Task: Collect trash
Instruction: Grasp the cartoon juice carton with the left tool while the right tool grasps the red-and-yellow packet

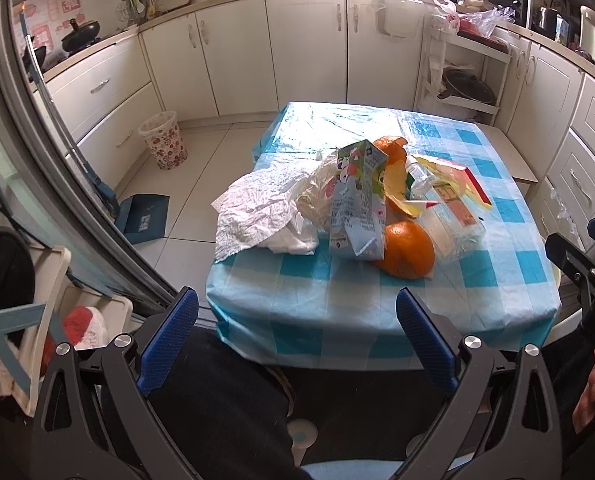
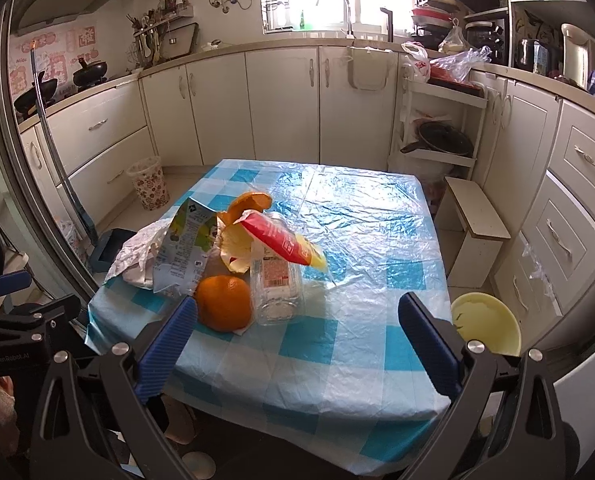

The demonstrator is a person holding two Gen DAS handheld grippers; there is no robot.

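Yellow bowl (image 2: 487, 328) only in right view | blue dustpan (image 1: 145, 218) clearer left | both jaws wide, empty

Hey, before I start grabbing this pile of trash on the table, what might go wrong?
1. The items lean on each other: pulling the carton could tip the orange peel and the red and yellow packet over.
2. The orange looks free to roll and sits near the table's front edge.
3. The clear plastic bottle lies on its side and may slip from a gripper.
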